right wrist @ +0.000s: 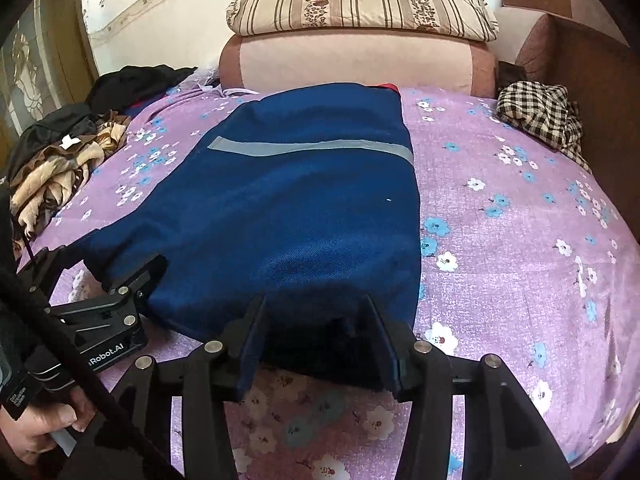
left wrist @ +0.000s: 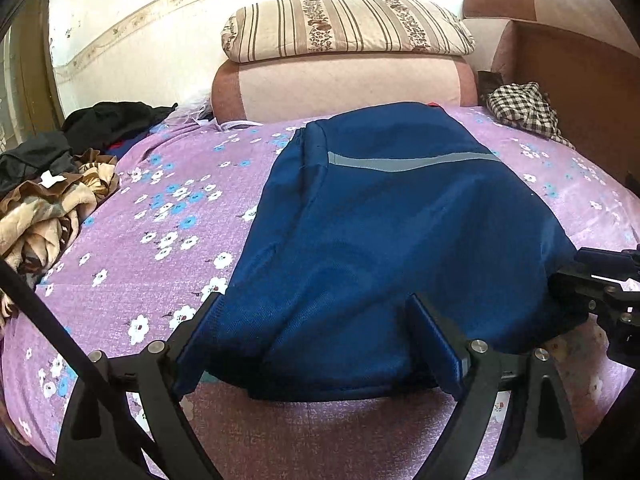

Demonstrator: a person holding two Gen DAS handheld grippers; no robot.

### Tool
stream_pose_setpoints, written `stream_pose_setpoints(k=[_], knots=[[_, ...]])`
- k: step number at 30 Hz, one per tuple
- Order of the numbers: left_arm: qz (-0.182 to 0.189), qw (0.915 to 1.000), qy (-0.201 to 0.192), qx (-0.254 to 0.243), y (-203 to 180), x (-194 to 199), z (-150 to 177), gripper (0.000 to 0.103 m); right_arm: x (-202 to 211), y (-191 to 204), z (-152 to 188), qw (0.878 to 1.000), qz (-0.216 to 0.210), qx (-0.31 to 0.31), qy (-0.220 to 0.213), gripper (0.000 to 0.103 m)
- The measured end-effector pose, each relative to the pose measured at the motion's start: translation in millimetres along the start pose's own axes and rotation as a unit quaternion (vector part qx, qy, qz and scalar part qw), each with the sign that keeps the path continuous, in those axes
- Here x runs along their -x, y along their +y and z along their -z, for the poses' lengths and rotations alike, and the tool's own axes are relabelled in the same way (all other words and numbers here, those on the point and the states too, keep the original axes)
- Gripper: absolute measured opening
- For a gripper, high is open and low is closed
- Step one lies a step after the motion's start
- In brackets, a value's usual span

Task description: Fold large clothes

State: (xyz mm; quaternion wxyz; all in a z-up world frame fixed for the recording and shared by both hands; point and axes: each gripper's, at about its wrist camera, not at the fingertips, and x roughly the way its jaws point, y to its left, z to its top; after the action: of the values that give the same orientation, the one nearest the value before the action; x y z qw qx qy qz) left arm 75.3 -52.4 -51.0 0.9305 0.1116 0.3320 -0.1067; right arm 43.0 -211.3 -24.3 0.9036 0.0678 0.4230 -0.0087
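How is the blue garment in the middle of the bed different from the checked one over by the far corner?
The blue garment is spread flat; the checked garment lies crumpled in a heap. The blue garment is plain with one grey stripe; the checked garment is black-and-white squares. The blue garment looks much larger. Both lie on the purple flowered bedsheet.

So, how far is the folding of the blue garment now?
Done, it seems: the dark blue garment with a grey stripe lies as a narrow panel on the purple flowered bedsheet, sides apparently folded in. In hand: the left gripper and right gripper both sit open at its near hem. Left: folding it lengthwise, then the pile of crumpled clothes.
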Motion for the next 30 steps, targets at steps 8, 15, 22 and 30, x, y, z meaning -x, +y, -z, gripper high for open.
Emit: stream_pose_setpoints(k=[8,15,22,30], knots=[[0.001,1.0000,0.001,0.000,1.8,0.2,-0.1,0.090,-2.3,-0.5,-1.9,1.000,0.000,-0.002,0.006,0.054],[0.001,1.0000,0.001,0.002,1.7,1.1,-0.4,0.090,-2.3,2.4,-0.8,1.000,0.006,0.004,0.007,0.054],[0.010,0.9999,0.000,0.014,5.5,12.0,-0.5,0.090,18.0,7.6,-2.8,1.000,0.011,-0.002,0.000,0.067],[0.018,0.9996,-0.017,0.015,2.1,34.5,-2.4,0.090,46.6,17.7,-0.7,0.999,0.022,0.001,-0.024,0.072]])
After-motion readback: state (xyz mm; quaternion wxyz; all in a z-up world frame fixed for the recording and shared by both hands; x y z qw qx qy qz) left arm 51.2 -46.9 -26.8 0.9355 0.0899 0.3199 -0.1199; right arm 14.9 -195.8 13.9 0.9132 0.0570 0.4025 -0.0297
